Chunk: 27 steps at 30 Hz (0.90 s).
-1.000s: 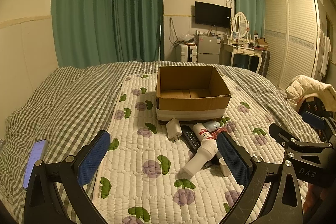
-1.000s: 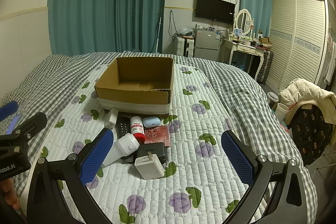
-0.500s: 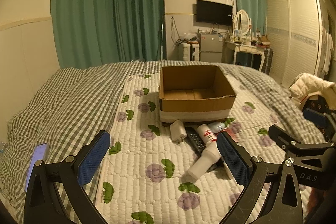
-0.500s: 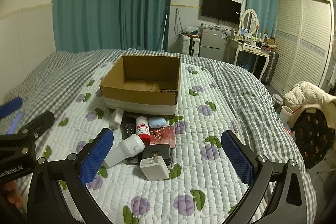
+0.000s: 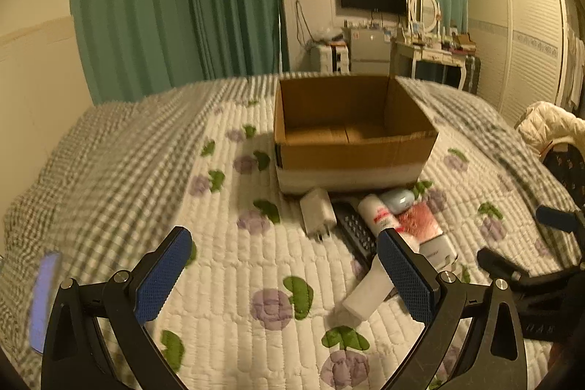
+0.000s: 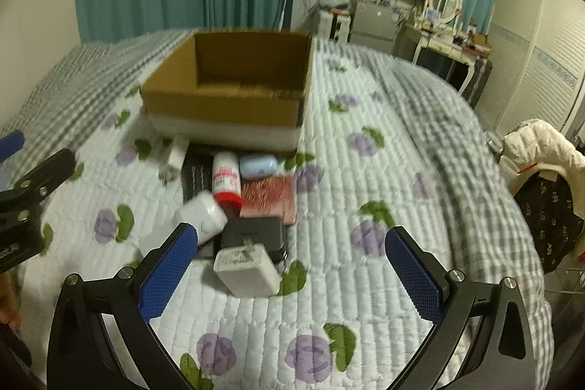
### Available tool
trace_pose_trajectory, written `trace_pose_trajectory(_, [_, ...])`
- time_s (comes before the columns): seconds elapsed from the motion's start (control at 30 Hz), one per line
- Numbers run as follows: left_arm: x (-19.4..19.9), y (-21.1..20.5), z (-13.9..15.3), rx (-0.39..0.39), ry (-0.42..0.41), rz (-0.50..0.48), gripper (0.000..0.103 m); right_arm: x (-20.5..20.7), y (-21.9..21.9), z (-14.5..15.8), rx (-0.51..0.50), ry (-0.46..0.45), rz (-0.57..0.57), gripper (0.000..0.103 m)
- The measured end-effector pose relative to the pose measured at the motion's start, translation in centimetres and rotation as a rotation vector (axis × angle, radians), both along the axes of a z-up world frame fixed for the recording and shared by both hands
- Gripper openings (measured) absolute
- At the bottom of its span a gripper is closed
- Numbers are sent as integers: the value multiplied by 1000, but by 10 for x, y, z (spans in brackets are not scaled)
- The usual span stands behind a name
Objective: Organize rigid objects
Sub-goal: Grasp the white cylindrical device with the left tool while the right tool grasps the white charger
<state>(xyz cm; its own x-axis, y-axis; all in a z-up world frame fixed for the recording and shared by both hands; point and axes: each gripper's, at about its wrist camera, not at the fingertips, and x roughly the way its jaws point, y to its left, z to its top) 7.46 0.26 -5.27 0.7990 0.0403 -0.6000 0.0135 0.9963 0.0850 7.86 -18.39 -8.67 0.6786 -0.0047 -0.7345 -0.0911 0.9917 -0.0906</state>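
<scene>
Charger (image 6: 245, 268) just ahead between wide-open, empty right jaws; left jaws likewise.

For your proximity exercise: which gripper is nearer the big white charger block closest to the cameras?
Right. The right gripper hovers open just short of the white charger block; the left gripper is open off to its left, farther.

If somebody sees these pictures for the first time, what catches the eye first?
The open cardboard box in the middle of the bed, looking empty. A heap of small things lies just before it, with a white charger nearest. Both open claws, left and right, frame the views.
</scene>
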Motion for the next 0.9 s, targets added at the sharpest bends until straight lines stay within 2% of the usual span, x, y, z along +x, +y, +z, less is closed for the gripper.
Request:
trace_pose_trajectory(0.2, [9,4,-26,-2,50,-13,103,13,15,-57,-40,136,28,102])
trace_pose_trajectory(0.27, [11,5,-34,-4,68,-17,103,18,16,-71,-25,173,26,96])
trace_pose_trajectory(0.4, [12,1,-50,9,96,-50,103,24,12,-85,29,200,16,77])
trace_pose_trajectory(0.43, [11,-2,-54,19,102,-65,103,25,12,-86,43,201,24,66])
trace_pose_trajectory(0.5, [11,-8,-60,27,117,-95,103,26,15,-84,59,192,38,52])
trace_pose_trajectory(0.7, [13,-31,-72,50,150,-174,103,26,7,-69,55,150,-5,51])
trace_pose_trajectory(0.77, [18,-41,-75,48,165,-203,100,27,3,-66,45,144,-24,51])
trace_pose_trajectory(0.9, [34,-54,-90,8,222,-224,88,31,-9,-64,52,142,-67,51])
